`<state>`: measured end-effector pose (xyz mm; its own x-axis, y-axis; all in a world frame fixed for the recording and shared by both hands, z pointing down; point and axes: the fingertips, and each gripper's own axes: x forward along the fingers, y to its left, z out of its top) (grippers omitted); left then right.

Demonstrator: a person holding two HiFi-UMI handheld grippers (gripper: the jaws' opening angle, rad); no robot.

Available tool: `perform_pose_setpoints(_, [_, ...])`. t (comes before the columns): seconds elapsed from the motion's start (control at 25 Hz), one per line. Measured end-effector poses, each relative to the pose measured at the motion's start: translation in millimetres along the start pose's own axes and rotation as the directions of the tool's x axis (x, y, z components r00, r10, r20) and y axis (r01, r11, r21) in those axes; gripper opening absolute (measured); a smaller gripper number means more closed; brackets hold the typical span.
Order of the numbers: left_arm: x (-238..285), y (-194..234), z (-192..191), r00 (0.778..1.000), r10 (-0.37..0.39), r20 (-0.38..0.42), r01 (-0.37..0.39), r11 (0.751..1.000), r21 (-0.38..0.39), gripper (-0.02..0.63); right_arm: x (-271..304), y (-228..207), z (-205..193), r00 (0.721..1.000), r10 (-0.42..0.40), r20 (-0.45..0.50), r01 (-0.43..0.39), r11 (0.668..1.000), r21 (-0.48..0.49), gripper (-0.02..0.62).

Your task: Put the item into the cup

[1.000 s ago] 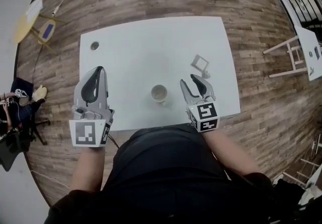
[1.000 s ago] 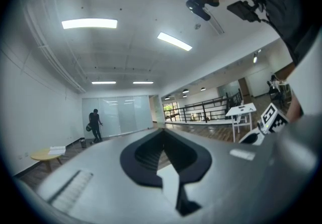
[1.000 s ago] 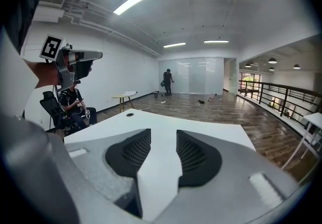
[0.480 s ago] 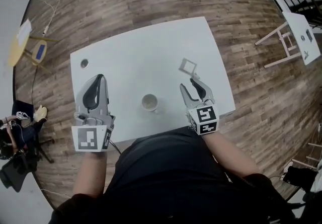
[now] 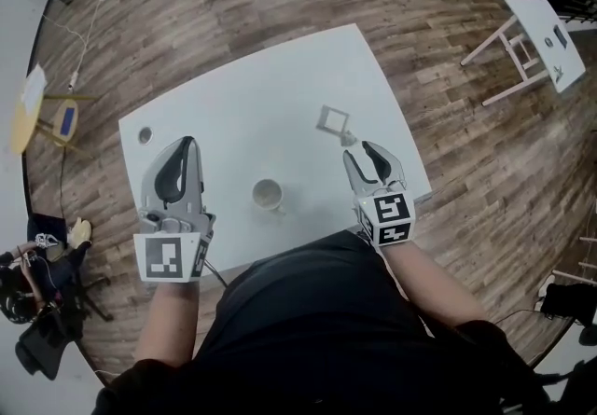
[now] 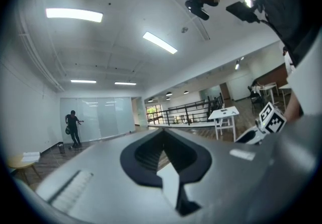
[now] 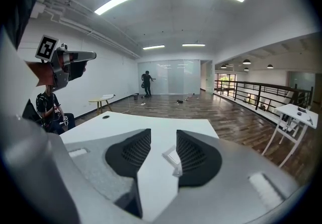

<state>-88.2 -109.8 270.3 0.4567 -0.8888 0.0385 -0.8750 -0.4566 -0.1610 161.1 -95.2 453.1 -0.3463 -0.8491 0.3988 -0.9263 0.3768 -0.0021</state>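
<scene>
A small white cup (image 5: 268,195) stands upright near the front of the white table (image 5: 233,105). To its right lies the item (image 5: 334,121), a small clear plastic piece. My right gripper (image 5: 370,150) hovers just short of it, open, with nothing between the pads. In the right gripper view the item (image 7: 172,159) shows low in the gap of the right gripper (image 7: 163,147), just beyond the tips. My left gripper (image 5: 184,143) is held at the table's front left, left of the cup, with its jaws together and empty. The left gripper view shows the left gripper (image 6: 162,140) pointing out into the room.
A dark round grommet (image 5: 144,135) sits at the table's far left corner. On the wood floor stand a white side table (image 5: 536,17) at the far right and a yellow stool (image 5: 37,115) at the left. A person (image 7: 146,83) stands far off by a glass wall.
The head view has swung, so the table sits more tilted in the picture. Both grippers keep much the same pose; the right one stays open just short of the item.
</scene>
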Motion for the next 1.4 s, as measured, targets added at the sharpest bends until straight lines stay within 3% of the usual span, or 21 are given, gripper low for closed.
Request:
perform_pose_setpoints(0.4, [18,-19,0,0.999,-0.049,-0.001,0.049,0.999,-0.013,0.002,-8,-16,-7,0.999,-0.033,-0.013,0.034,0.999,0.021,0.161])
perform_pose_setpoints(1.16, [30,-10,-21,0.998,-0.020,-0.061,0.019,1.000,-0.011,0.002,20,-19,-28,0.996,0.005,-0.087,-0.003,1.000,0.029,0.161])
perform_pose_setpoints(1.4, [34,-13,-29,0.995,-0.005,-0.100,0.000,0.999,-0.050,0.002,28,-22,-38,0.994,0.013,-0.112,-0.009,0.999,0.032,0.161])
